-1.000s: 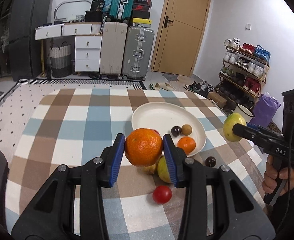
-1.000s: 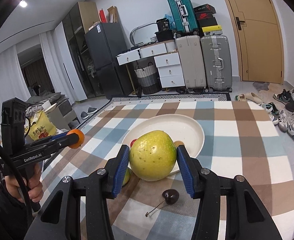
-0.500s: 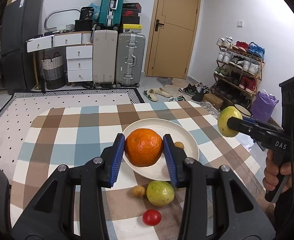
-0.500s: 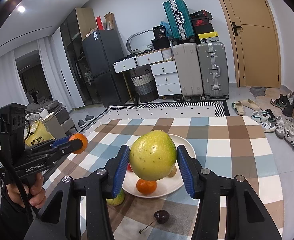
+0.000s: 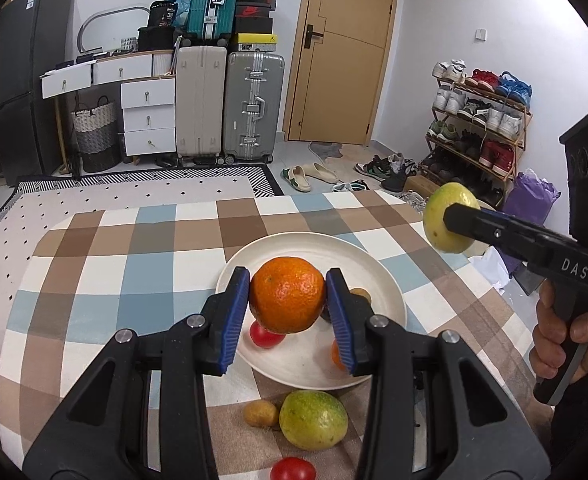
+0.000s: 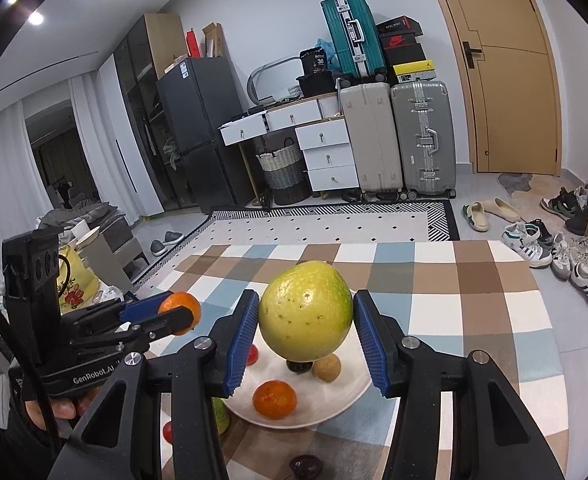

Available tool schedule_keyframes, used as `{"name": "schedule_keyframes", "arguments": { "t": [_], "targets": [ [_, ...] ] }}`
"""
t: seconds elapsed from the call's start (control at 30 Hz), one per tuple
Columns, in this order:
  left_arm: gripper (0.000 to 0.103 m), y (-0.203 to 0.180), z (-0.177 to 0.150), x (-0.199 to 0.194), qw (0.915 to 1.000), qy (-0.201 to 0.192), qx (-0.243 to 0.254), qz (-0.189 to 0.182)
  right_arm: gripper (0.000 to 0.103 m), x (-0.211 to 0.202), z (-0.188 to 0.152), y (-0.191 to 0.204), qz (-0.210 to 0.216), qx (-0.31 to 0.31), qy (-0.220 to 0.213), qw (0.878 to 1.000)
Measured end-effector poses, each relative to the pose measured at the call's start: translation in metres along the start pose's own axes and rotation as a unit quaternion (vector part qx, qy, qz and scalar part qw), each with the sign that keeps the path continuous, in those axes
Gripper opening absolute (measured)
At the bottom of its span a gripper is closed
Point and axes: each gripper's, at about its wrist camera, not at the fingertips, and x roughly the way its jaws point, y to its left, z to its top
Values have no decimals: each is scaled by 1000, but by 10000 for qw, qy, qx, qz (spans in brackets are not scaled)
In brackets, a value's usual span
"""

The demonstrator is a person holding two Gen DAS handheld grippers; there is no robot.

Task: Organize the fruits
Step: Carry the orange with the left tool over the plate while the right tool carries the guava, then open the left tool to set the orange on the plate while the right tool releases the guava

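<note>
My left gripper (image 5: 288,298) is shut on a large orange (image 5: 288,294) and holds it above the white plate (image 5: 294,248). My right gripper (image 6: 305,318) is shut on a yellow-green fruit (image 6: 305,316), also raised over the plate (image 6: 345,396); it shows at the right of the left wrist view (image 5: 449,222). On the plate lie a small orange (image 6: 274,398), a red tomato (image 5: 266,336), a brown round fruit (image 6: 326,367) and a dark fruit (image 6: 297,366). The left gripper with its orange (image 6: 180,312) shows at the left of the right wrist view.
On the checked tablecloth (image 5: 134,264) in front of the plate lie a green fruit (image 5: 313,420), a small brown fruit (image 5: 261,414), a red tomato (image 5: 293,470) and a dark cherry (image 6: 305,466). Suitcases, drawers and a shoe rack stand beyond the table.
Both grippers have risen with their fruits, and the table and plate now look farther below. Both grips are unchanged.
</note>
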Motion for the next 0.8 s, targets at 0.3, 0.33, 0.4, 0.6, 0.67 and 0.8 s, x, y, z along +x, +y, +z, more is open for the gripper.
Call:
{"name": "schedule_keyframes", "arguments": {
  "t": [0.3,0.33,0.4,0.6,0.67,0.8],
  "targets": [
    [36,2,0,31,9998,141,102,65,49,26,6,-15,22,150,56,9999],
    [36,4,-1,35,9998,168,95,72,49,30,5,-18,28,172,78,9998],
    [36,6,-4,42,9997,219,73,72,49,39,0,-21,1,161,195,9997],
    [36,6,-13,64,9992,359,127,86,49,59,-16,-39,-112,317,372,9987],
    [36,6,-17,70,9989,416,169,98,49,66,-20,-44,-135,387,433,9982],
    [36,5,-23,79,9984,518,200,120,49,79,-28,-48,-208,377,536,9976]
  ]
}}
